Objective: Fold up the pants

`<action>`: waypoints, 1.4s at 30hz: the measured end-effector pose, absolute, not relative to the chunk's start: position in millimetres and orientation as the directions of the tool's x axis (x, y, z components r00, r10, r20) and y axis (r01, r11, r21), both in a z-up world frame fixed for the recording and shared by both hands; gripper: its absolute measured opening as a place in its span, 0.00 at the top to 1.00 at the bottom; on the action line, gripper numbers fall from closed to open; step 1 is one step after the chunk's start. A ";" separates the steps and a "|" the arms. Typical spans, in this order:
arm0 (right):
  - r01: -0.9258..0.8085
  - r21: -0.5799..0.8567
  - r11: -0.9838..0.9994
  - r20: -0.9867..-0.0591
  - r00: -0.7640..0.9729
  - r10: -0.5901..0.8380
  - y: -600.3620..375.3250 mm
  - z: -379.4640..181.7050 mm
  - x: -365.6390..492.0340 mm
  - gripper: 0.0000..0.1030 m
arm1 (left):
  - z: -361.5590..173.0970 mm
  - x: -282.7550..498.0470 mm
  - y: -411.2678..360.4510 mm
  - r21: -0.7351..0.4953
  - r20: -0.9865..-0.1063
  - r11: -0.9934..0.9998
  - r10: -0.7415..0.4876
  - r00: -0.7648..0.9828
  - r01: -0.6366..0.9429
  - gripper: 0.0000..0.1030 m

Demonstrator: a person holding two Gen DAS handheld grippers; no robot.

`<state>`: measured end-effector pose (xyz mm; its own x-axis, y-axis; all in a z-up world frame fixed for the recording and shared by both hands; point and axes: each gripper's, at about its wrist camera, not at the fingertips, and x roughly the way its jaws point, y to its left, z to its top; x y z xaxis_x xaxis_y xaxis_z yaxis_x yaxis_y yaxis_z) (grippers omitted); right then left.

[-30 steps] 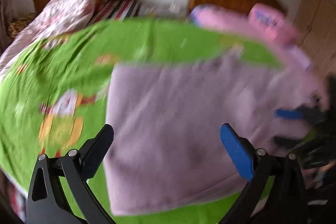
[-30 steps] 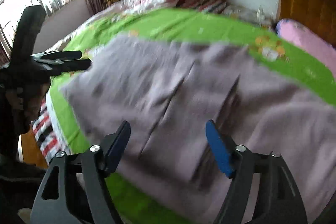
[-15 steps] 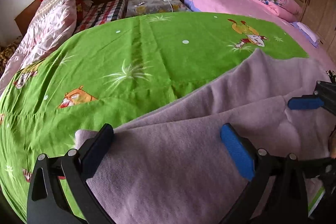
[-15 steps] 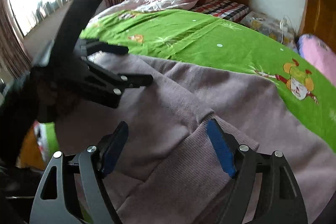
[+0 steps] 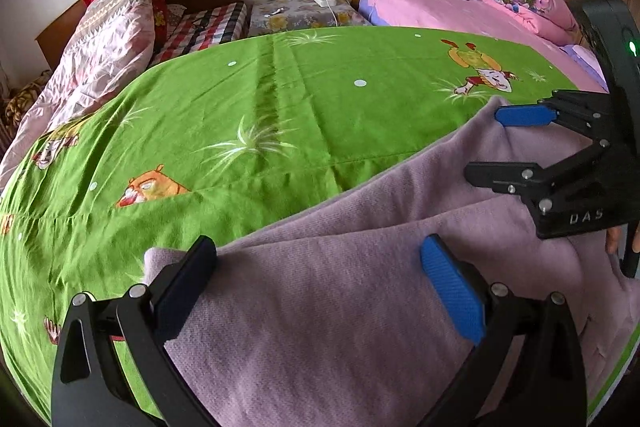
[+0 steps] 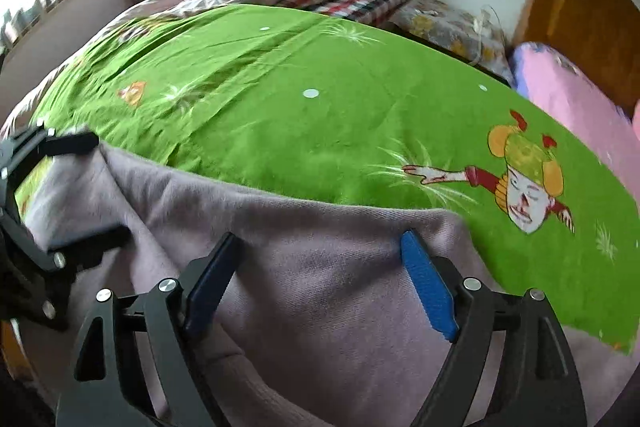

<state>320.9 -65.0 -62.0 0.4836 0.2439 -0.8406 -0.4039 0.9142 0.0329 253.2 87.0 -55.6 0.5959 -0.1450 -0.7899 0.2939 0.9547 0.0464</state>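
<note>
Soft mauve knitted pants [image 5: 340, 307] now laid doubled on green cartoon-print bed sheet [image 5: 240, 115]. Left tongs [image 5: 316, 291] spread, empty. Right tongs [image 6: 316, 283] opening, clear of cloth. Fold released; smoothing next, likely.

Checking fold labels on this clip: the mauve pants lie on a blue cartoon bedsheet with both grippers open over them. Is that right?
Not quite. The bedsheet is green, not blue, as both wrist views show. The rest holds: the mauve pants lie on it, with left gripper and right gripper open over them.
</note>
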 end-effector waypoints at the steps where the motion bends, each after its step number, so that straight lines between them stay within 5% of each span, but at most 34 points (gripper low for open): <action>1: -0.388 0.028 0.921 -0.836 0.496 0.234 -62.8 -58.0 321.2 0.23 | -55.7 253.3 86.3 0.046 -0.790 0.955 -0.145 0.596 0.294 0.01; 6: -0.423 -0.065 0.904 -0.828 0.528 0.187 -39.2 -52.5 325.3 0.21 | -55.7 254.0 87.3 0.032 -0.791 0.955 -0.156 0.592 0.295 0.01; 9: -0.385 -0.013 0.923 -0.844 0.499 0.196 -51.1 -66.3 344.7 0.06 | -55.7 254.4 88.3 0.031 -0.791 0.956 -0.156 0.591 0.293 0.01; 13: -0.352 0.082 0.932 -0.835 0.486 0.257 -65.3 -68.3 350.4 0.07 | -55.5 254.4 88.4 0.032 -0.791 0.956 -0.155 0.591 0.293 0.01; 17: -0.291 0.170 0.941 -0.756 0.574 0.314 -91.2 -46.6 335.9 0.18 | -55.3 254.1 88.1 0.035 -0.791 0.955 -0.153 0.592 0.294 0.01; 20: -0.213 0.244 0.946 -0.690 0.647 0.324 -134.7 -18.9 311.8 0.10 | -54.9 253.9 90.6 0.041 -0.789 0.955 -0.149 0.596 0.294 0.01; 23: -0.148 0.190 0.971 -0.716 0.656 0.240 -180.0 -9.7 277.1 0.09 | -47.6 247.3 84.3 0.119 -0.781 0.956 -0.076 0.620 0.267 0.01; 25: -0.100 0.146 0.984 -0.735 0.655 0.176 -206.4 -13.4 250.3 0.08 | -28.2 235.4 68.9 0.187 -0.751 0.953 -0.019 0.660 0.240 0.02; 29: 0.022 0.192 0.981 -0.752 0.646 0.133 -261.7 -30.5 198.4 0.07 | 16.9 222.2 12.8 0.092 -0.691 0.915 -0.226 0.687 0.394 0.02; 34: -0.016 0.163 0.986 -0.760 0.636 0.136 -255.5 -34.1 163.1 0.07 | 7.2 240.9 -111.8 0.044 -0.752 0.755 -0.407 0.519 0.654 0.02; 39: -0.129 0.091 0.987 -0.822 0.549 0.148 -237.0 -47.0 147.4 0.06 | -58.4 281.8 -184.4 0.121 -0.857 0.745 -0.256 0.448 0.656 0.01; 42: -0.109 0.093 0.990 -0.837 0.529 0.137 -250.8 -65.5 127.0 0.05 | -70.0 296.9 -177.6 0.012 -0.863 0.781 -0.307 0.401 0.624 0.01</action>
<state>127.0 -250.8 -65.5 0.5289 0.1373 -0.8375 -0.1094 0.9896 0.0931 296.9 -177.6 -70.0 0.4009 -0.3071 -0.8631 0.6240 0.7813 0.0119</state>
